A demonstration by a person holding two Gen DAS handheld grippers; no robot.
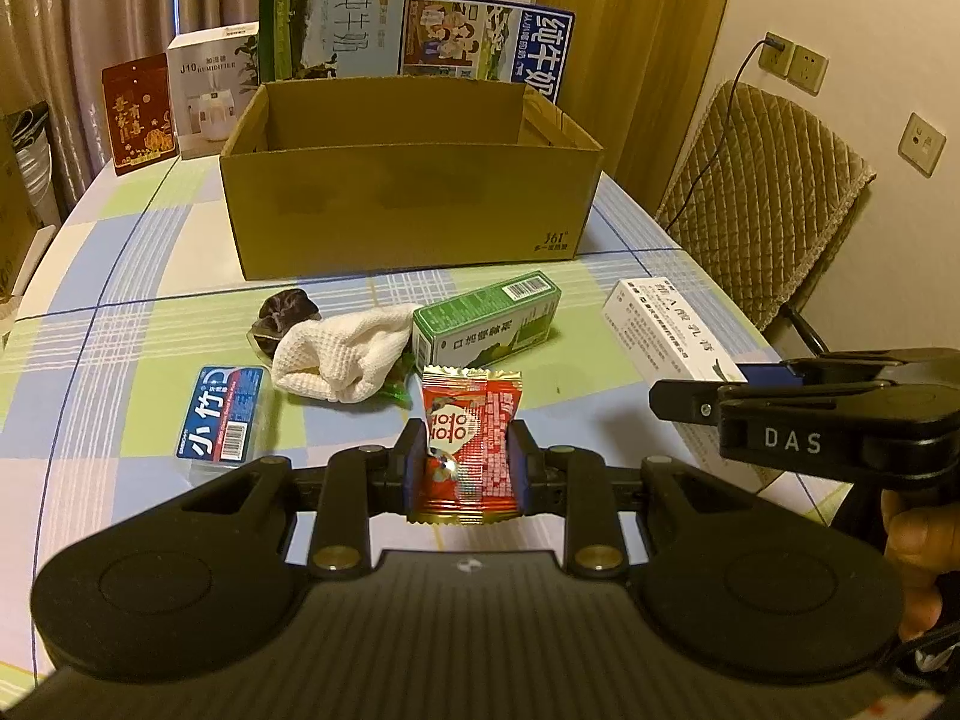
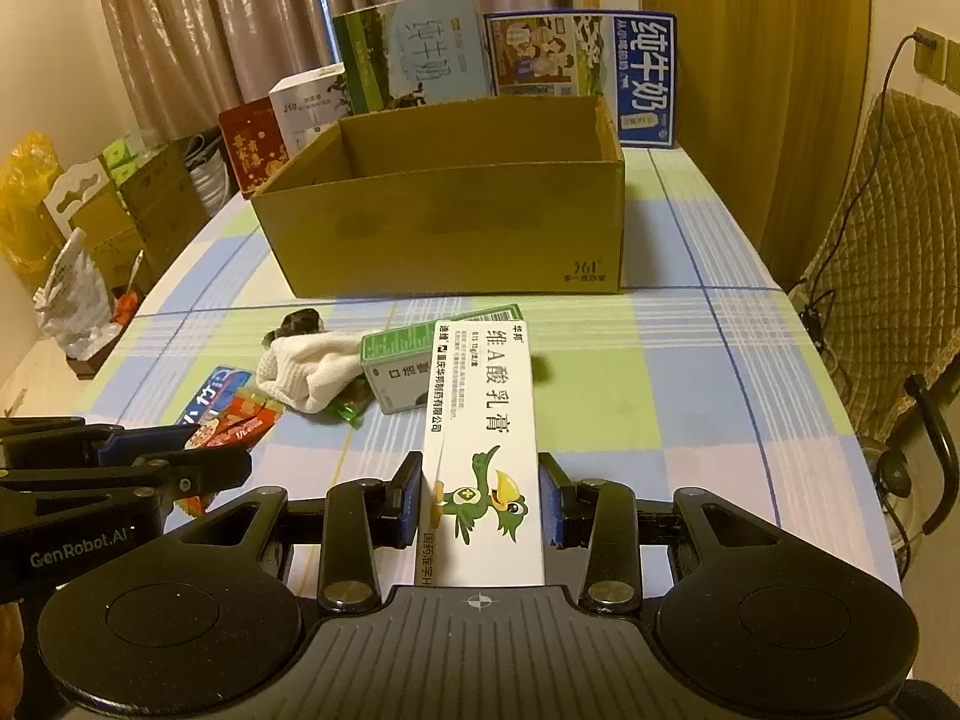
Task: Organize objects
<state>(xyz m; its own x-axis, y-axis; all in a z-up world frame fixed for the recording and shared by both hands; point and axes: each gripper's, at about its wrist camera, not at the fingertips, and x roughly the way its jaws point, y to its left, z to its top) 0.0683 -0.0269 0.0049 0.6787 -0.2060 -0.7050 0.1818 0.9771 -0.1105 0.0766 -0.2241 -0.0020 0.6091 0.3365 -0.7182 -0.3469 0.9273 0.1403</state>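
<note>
My left tongs (image 1: 465, 462) are squeezing a red candy packet (image 1: 468, 432), and it is standing up between the two pads. My right tongs (image 2: 486, 501) are gripping a long white box (image 2: 483, 438) with a green bird on it, held by its sides and pointing away from me. I am holding both things above the checked tablecloth (image 2: 690, 396).

From the left camera I am seeing my right tongs poking in from the right side, and my hand (image 1: 918, 546) just behind them. From the right camera I am seeing my left tongs poking in from the left with the red packet.

A little farther on, a blue pack (image 1: 222, 420) is lying flat on the cloth. Near it a white cloth (image 1: 342, 354) is sitting in a crumpled lump, touching a green box (image 1: 486, 318). A dark lumpy thing (image 1: 282, 312) is peeking out behind the white cloth; I cannot tell what it is.

Past those, an open cardboard box (image 1: 408, 216) is sitting on the table. Behind it, milk cartons (image 1: 486, 42) and other boxes are standing in a row before the curtain (image 1: 90, 0).

Only the right camera is showing the bags and boxes (image 2: 90, 228) beside the table on the left.
</note>
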